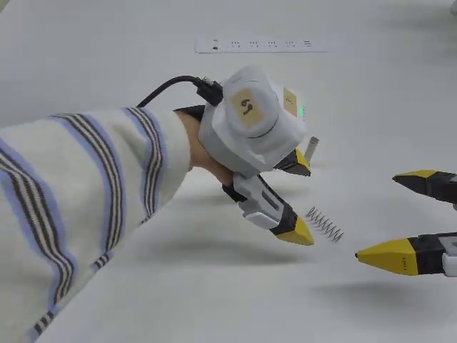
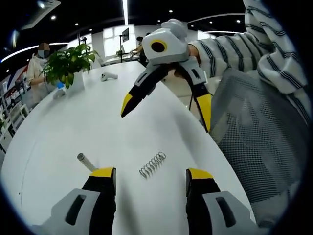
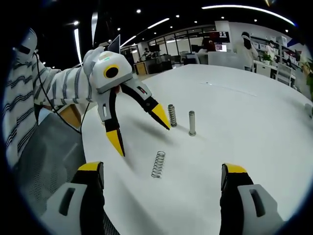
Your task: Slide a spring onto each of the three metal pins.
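A loose spring [image 1: 325, 224] lies flat on the white table [image 1: 214, 286] between my two grippers. My left gripper [image 1: 305, 200], held by a striped sleeve, stands open just left of the spring; in its own view the spring [image 2: 152, 165] lies between its open tips [image 2: 150, 172]. A metal pin [image 1: 312, 146] stands by its far finger. My right gripper [image 1: 378, 214] faces it from the right, open and empty. In the right gripper view [image 3: 162, 167] the spring [image 3: 158, 164] lies ahead, with a spring-covered pin [image 3: 172, 115] and a bare pin [image 3: 191, 122] beyond the left gripper [image 3: 143, 139].
A white power strip [image 1: 260, 45] lies at the far side of the table. In the left gripper view a potted plant [image 2: 68, 61] and a small white object [image 2: 108, 76] sit far down the table, and a mesh chair [image 2: 254, 132] stands at the table's edge.
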Available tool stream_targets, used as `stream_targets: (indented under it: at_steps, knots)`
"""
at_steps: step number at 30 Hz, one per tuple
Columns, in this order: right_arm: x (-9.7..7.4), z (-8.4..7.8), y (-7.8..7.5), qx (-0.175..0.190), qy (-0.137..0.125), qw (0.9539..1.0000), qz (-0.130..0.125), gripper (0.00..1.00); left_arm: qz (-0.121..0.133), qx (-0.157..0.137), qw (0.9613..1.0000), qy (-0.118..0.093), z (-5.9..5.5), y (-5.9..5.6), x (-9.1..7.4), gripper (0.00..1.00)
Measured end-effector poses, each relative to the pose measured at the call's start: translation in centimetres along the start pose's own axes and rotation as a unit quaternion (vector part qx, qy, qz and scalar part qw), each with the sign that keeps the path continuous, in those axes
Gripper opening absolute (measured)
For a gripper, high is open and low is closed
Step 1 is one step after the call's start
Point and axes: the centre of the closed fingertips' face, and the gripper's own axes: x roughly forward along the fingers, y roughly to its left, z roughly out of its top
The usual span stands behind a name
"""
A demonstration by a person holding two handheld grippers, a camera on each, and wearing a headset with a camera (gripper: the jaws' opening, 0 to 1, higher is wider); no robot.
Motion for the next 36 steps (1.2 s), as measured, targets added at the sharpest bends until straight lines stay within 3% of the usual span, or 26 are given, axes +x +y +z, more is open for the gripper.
stream_targets:
  at_steps: [8,12,18,22,26,27,36]
  knots:
    - [-0.1,-0.2,0.1,0.001,0.004,1.0000,0.001,0.98,-0.022,-0.006,0.9997,0.006,-0.1,-0.4,1.3,0.37]
    - [-0.1,-0.4,-0.1,0.004,0.008,1.0000,-0.002,0.99,-0.028,-0.008,0.9995,0.011,-0.3,-0.4,1.9,0.35]
    - [-0.2,-0.4,-0.3,0.002,0.008,0.9999,-0.006,0.99,-0.038,0.014,0.9986,0.033,-1.1,-0.6,3.1,0.26]
    - [-0.3,-0.6,-0.3,0.001,0.012,0.9999,-0.005,0.99,-0.037,0.022,0.9984,0.038,-1.3,-0.5,3.7,0.27]
    - [-0.4,-0.7,-0.3,0.003,0.011,0.9999,-0.007,0.99,-0.041,0.021,0.9979,0.045,-1.7,-0.7,3.9,0.19]
    - [-0.5,-0.8,-0.2,0.003,0.011,0.9999,-0.007,0.99,-0.045,0.016,0.9981,0.038,-1.5,-0.9,3.8,0.17]
    - [-0.8,-1.0,-0.4,0.004,0.013,0.9999,-0.011,0.98,-0.024,0.016,0.9986,0.044,-1.8,0.2,3.6,0.04]
